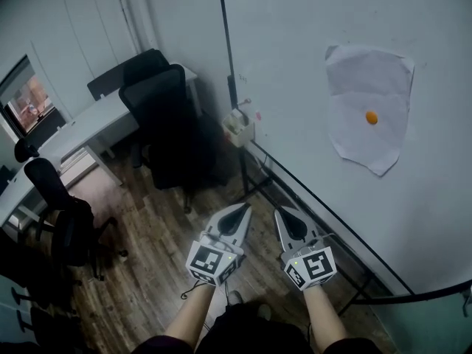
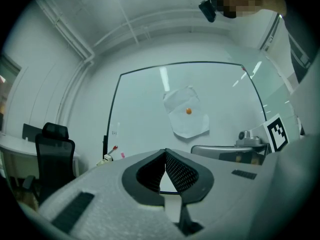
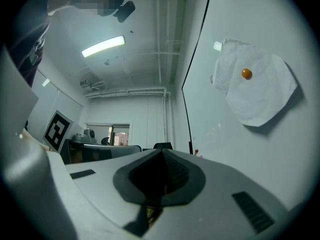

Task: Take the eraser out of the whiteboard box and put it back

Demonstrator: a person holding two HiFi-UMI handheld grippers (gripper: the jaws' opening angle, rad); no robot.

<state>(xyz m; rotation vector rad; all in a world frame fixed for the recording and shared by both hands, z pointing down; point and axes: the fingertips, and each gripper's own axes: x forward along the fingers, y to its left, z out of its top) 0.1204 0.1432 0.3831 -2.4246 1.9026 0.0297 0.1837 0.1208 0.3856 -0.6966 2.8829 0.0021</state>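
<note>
1. Left gripper (image 1: 241, 211), right gripper (image 1: 282, 214): both jaws fully together, nothing held.
2. Only head view shows whiteboard box (image 1: 238, 129) whole, well ahead of both tips; eraser possibly inside, too small to tell.
3. Left gripper view: whiteboard box half hidden behind left jaw edge. Right gripper view: ceiling light (image 3: 103, 46), whiteboard box barely visible.

No readable text, labels, brands or numbers in any view.
</note>
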